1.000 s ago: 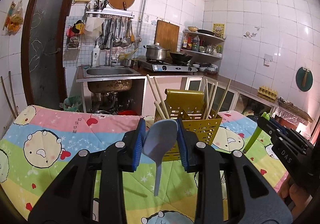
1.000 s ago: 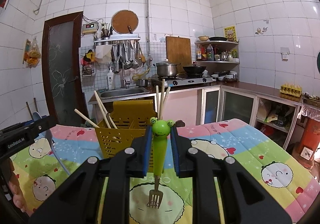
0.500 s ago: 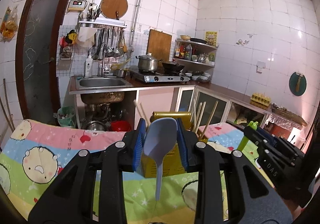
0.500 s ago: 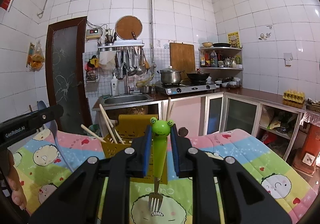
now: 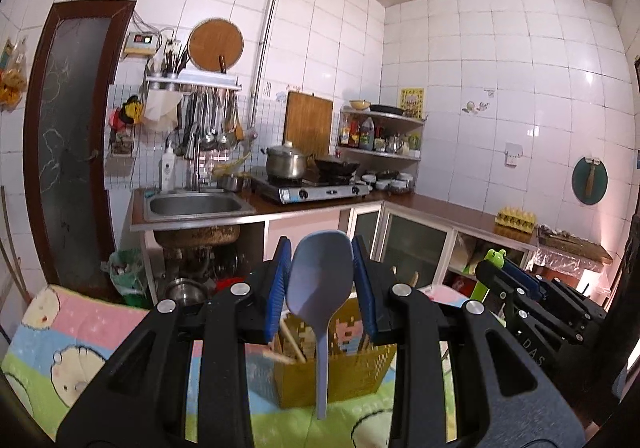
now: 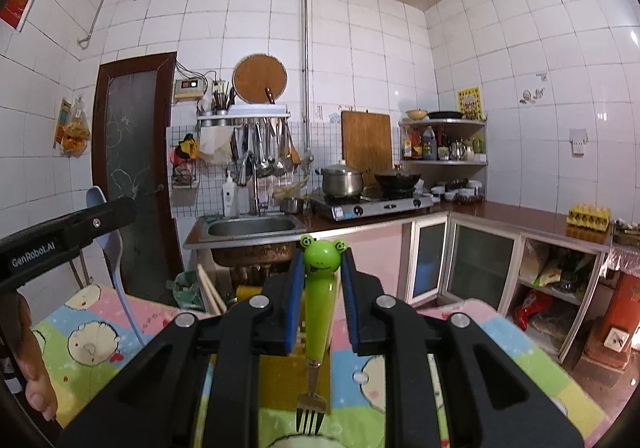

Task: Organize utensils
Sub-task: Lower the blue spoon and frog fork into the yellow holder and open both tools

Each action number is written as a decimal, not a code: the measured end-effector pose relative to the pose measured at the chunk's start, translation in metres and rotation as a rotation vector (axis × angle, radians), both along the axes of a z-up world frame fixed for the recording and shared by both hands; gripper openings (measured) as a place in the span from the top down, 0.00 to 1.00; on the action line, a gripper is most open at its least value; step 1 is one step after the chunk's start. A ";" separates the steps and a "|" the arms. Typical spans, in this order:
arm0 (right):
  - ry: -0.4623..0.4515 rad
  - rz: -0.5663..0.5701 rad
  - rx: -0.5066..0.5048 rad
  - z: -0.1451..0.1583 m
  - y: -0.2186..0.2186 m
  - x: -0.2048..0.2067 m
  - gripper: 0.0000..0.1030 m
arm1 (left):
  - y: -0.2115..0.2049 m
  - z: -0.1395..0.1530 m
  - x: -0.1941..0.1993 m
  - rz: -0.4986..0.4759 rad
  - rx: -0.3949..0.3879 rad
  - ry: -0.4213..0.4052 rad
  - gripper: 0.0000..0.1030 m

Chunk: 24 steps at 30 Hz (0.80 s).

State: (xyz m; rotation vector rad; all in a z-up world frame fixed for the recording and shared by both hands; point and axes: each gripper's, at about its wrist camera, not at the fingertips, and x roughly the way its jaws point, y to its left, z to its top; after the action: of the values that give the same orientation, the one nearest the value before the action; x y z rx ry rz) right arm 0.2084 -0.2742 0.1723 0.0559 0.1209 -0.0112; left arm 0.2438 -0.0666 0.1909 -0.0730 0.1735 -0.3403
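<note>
Tongs on the left (image 5: 319, 280) are clamped on a pale blue spoon (image 5: 320, 288), bowl up between the blue pads, handle hanging down in front of the yellow utensil basket (image 5: 352, 376). Right tongs (image 6: 320, 288) grip a frog-handled green fork (image 6: 319, 304), tines pointing down above the cartoon-print cloth (image 6: 92, 340) on the worktop. Chopsticks (image 5: 290, 344) lean in the basket. Farther back, a sink (image 5: 192, 206) and stove (image 5: 316, 190) line the tiled wall.

Bright, even indoor light; glare on wall tiles (image 5: 576, 88); strong fisheye bend, dark corners; sharp.
</note>
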 end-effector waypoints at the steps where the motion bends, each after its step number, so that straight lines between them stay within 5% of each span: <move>1: -0.006 0.000 0.000 0.005 0.000 0.005 0.82 | -0.001 0.003 0.002 -0.001 -0.001 -0.006 0.71; 11: -0.047 0.010 0.023 0.030 0.004 0.056 0.82 | -0.018 0.015 0.044 -0.008 0.003 -0.052 0.71; 24: 0.009 0.012 0.022 -0.009 0.006 0.104 0.82 | -0.020 -0.029 0.101 -0.023 -0.020 0.019 0.71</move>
State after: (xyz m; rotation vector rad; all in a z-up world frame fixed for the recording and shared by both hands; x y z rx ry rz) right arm 0.3128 -0.2684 0.1633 0.0769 0.1300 0.0016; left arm 0.3445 -0.0868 0.1615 -0.0939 0.1898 -0.3640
